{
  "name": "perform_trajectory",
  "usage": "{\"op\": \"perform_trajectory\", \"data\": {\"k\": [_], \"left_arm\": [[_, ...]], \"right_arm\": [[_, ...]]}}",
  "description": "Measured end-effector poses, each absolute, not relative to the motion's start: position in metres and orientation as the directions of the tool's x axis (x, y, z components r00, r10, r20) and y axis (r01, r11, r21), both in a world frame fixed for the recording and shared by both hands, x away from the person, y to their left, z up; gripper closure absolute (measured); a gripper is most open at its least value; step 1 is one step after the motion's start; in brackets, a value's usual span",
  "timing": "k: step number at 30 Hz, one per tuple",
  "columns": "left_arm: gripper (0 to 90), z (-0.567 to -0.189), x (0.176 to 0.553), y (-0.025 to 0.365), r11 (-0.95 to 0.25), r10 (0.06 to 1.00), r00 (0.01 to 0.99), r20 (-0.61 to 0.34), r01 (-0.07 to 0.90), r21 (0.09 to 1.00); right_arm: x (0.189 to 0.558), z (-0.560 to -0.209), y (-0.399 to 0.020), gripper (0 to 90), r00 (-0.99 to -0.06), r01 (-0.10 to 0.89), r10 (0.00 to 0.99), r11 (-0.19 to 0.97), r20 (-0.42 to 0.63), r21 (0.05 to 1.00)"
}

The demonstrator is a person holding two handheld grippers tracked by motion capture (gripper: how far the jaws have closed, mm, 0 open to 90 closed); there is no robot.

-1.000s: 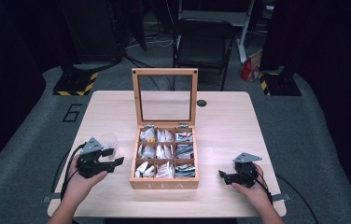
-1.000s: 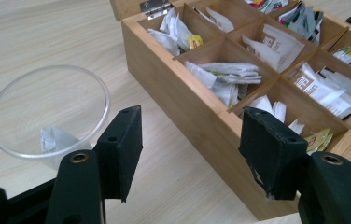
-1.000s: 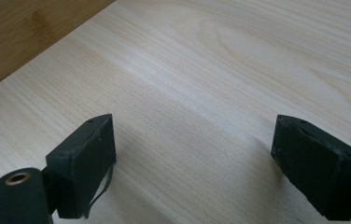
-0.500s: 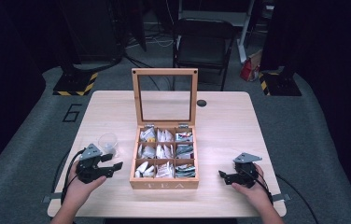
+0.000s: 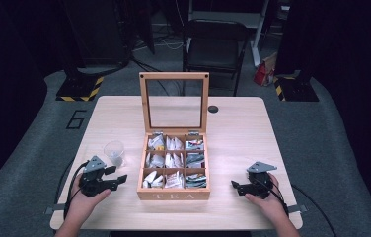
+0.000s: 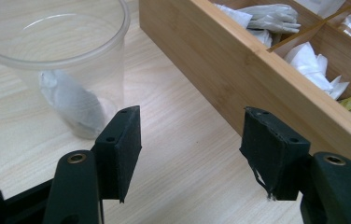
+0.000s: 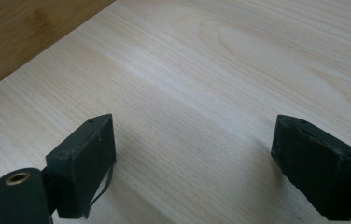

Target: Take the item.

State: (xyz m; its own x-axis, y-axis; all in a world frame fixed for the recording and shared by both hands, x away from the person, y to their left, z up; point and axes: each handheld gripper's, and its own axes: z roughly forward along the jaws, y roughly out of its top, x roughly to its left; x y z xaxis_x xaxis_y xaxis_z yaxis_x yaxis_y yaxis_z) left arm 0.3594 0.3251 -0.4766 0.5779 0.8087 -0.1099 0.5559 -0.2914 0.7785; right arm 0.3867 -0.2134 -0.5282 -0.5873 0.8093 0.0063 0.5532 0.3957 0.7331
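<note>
Just ahead of your left gripper (image 6: 190, 154), slightly to its left, the clear plastic cup (image 6: 57, 56) stood upright on the table (image 5: 233, 123) with a tea bag (image 6: 71, 105) lying in its bottom. You held that gripper's jaws fairly wide apart with nothing between them, low over the wood, and the cup was near but untouched. To the gripper's right ran the wall of the wooden tea box (image 6: 239, 60), lid raised, its compartments full of sachets. Your right gripper (image 7: 194, 163) sat with jaws wide and empty over bare table, the box's side ahead and to its left. By my judgement the cup is light, thin-walled and slick, apt to buckle or tip; you should take it low around the wall, with gentle pressure.
</note>
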Motion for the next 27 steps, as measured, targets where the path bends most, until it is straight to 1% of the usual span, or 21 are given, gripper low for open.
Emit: {"op": "perform_trajectory", "data": {"k": [3,7,16,20,26,27], "left_arm": [[37.9,-0.48,0.36,0.327,-0.286,0.814,0.571,-0.106,0.554,0.782],[37.9,-0.484,0.36,0.329,-0.274,0.815,0.565,-0.127,0.569,0.776],[36.1,-0.494,0.362,0.33,-0.303,0.812,0.574,-0.109,0.573,0.762],[35.8,-0.497,0.362,0.329,-0.303,0.808,0.576,-0.121,0.584,0.753],[35.3,-0.502,0.362,0.327,-0.316,0.806,0.581,-0.113,0.584,0.748],[35.3,-0.503,0.362,0.327,-0.333,0.801,0.59,-0.105,0.584,0.74]], "right_arm": [[0.387,-0.528,-0.213,13.0,-0.587,0.554,0.809,0.396,0.007,0.733],[0.387,-0.528,-0.213,13.0,-0.587,0.553,0.809,0.396,0.006,0.733],[0.387,-0.528,-0.213,13.0,-0.587,0.555,0.81,0.391,0.012,0.734],[0.387,-0.528,-0.213,13.0,-0.587,0.553,0.809,0.396,0.007,0.733],[0.387,-0.528,-0.213,13.0,-0.587,0.555,0.809,0.392,0.011,0.734],[0.387,-0.528,-0.213,13.0,-0.588,0.553,0.809,0.396,0.006,0.733]]}}
